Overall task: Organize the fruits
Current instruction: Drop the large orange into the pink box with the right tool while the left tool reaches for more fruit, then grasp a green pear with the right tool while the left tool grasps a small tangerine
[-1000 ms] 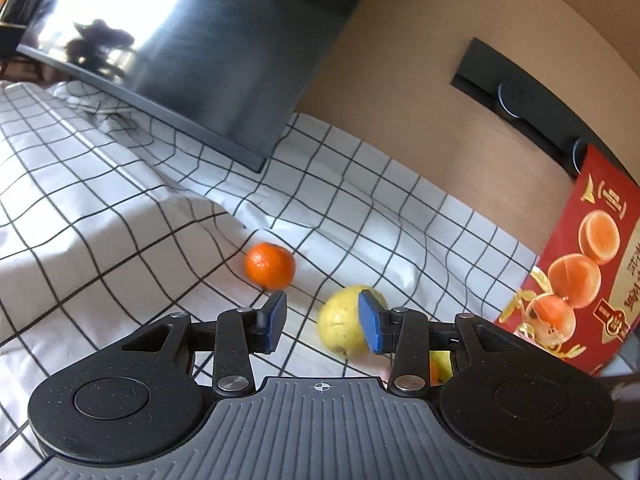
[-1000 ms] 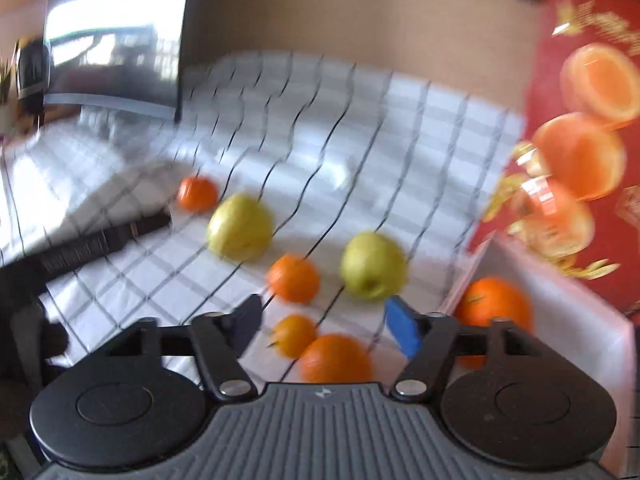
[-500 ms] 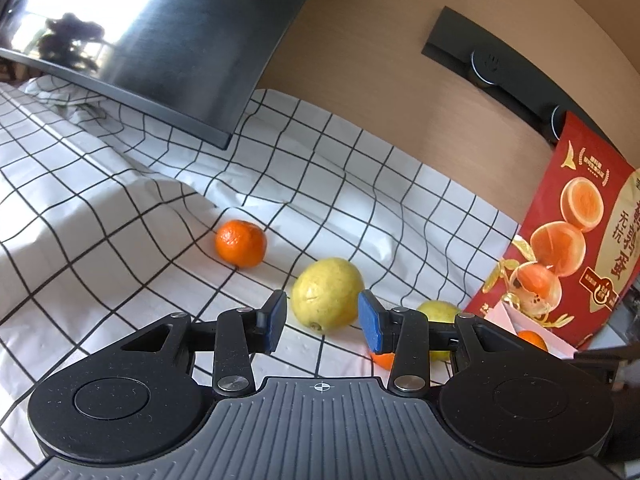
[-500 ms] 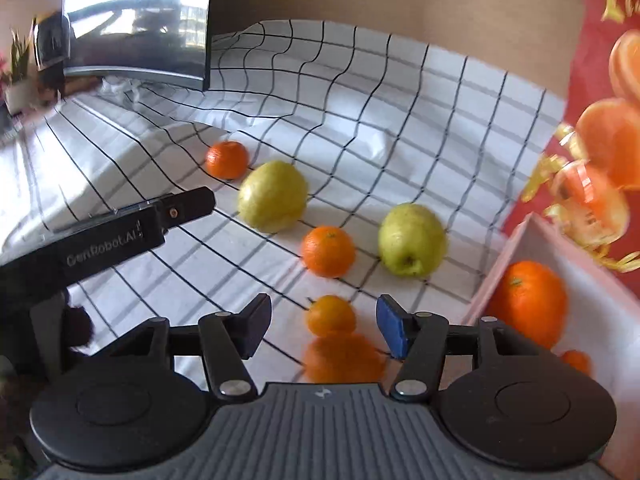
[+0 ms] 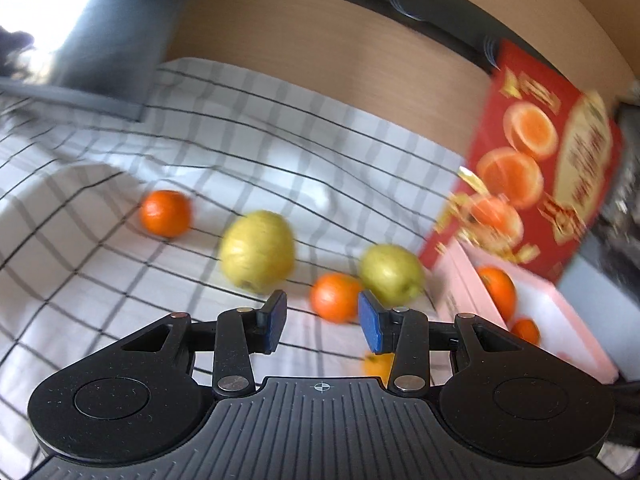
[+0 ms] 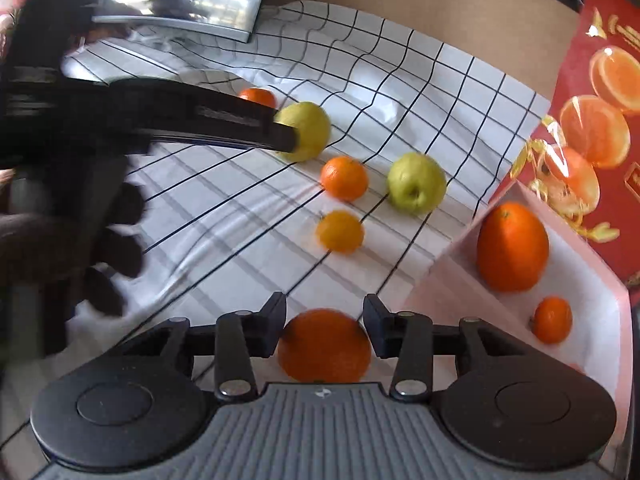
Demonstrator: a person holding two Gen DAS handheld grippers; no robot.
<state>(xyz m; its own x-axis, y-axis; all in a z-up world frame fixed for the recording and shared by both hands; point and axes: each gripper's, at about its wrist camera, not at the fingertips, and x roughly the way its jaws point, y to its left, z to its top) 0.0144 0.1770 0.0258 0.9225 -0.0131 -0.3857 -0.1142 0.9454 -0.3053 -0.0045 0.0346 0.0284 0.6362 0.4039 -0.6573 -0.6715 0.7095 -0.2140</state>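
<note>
Straddling a large orange (image 6: 325,345), the right gripper (image 6: 325,322) has its jaws spread wide, one finger on each side of the fruit, with slim gaps showing, so the orange lies between them on the checked cloth (image 6: 400,80) rather than being pinched. To the right sits a pink tray (image 6: 436,280) with a big orange (image 6: 512,246) and a small tangerine (image 6: 552,319) inside, backed by a red box (image 6: 600,100) printed with oranges. Out on the cloth lie a yellowish tangerine (image 6: 340,231), an orange one (image 6: 344,178), a green apple (image 6: 416,182), a yellow pear (image 6: 308,130) and a far tangerine (image 6: 259,97). The left gripper (image 5: 322,322) hangs above the cloth, jaws apart and holding nothing, its view blurred; the pear (image 5: 258,252) and the orange tangerine (image 5: 335,297) lie beyond its tips.
</note>
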